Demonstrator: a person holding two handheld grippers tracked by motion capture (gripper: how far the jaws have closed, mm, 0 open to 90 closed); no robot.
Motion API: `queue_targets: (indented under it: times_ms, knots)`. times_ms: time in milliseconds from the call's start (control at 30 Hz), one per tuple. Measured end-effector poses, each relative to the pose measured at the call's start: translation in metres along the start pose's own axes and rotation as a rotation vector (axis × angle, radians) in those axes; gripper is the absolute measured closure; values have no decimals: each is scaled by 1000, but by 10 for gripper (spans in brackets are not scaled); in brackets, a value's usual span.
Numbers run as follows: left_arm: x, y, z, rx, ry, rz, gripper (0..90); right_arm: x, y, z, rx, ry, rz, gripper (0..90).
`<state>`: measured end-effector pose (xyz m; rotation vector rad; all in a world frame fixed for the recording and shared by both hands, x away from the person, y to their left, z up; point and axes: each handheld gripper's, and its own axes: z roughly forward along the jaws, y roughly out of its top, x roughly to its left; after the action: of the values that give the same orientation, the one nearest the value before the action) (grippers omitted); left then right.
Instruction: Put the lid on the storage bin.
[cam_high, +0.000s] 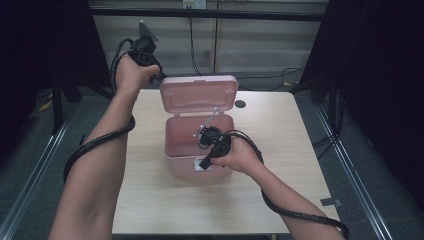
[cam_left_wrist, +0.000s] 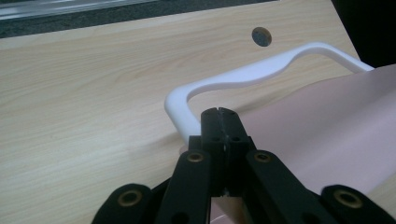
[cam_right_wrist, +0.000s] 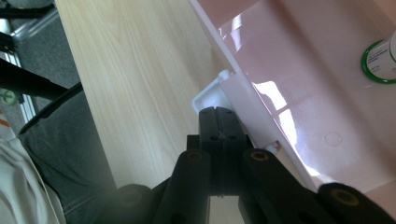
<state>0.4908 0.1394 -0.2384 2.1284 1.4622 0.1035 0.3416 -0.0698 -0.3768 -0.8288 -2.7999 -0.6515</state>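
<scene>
Two grippers are working at one pink box (cam_high: 199, 150), which is standing near the middle of the wooden tabletop (cam_high: 280, 165) with its lid (cam_high: 199, 95) swung up and leaning back from the rear edge. We are seeing the left gripper (cam_high: 156, 80) at the lid's upper left corner; in the left gripper view its jaws are pressed together, tips (cam_left_wrist: 223, 116) lying against the lid's pink surface just beside the white handle (cam_left_wrist: 243, 74), and we are unable to tell whether any edge of the lid is pinched between them. We are seeing the right gripper (cam_high: 204, 163) at the box's front wall, where the white latch (cam_right_wrist: 210, 97) is sitting; in the right gripper view its jaws are likewise together, tips (cam_right_wrist: 218, 116) just below that latch, and whether they are nipping it we cannot tell. Inside the open box, a white container with a green ring (cam_right_wrist: 380, 60) is lying against the pink floor. A round hole (cam_high: 240, 104) is showing in the tabletop, right of the lid.
</scene>
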Motion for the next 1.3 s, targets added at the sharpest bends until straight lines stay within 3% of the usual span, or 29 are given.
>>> queue_targets:
  times_ms: [133, 267, 400, 567, 967, 1300]
  knots:
    - [-1, -2, 3, 5, -12, -9, 900, 0, -2, -5, -10, -6, -7, 900]
    - [-3, -4, 3, -4, -1, -5, 900, -6, -9, -29, -86, -5, 28, 900]
    - [-6, -4, 2, 1, 2, 11, 900, -16, -17, -46, -98, -59, 64, 900]
    - [-10, -6, 1, -3, -3, 19, 900, -28, -23, -64, -155, -85, 102, 900]
    - [-9, -13, 3, 7, -16, 21, 900, -45, -25, -71, -198, -98, 163, 900]
    - [-4, -18, 4, 21, -19, 10, 900, -51, -27, -76, -220, -101, 179, 900]
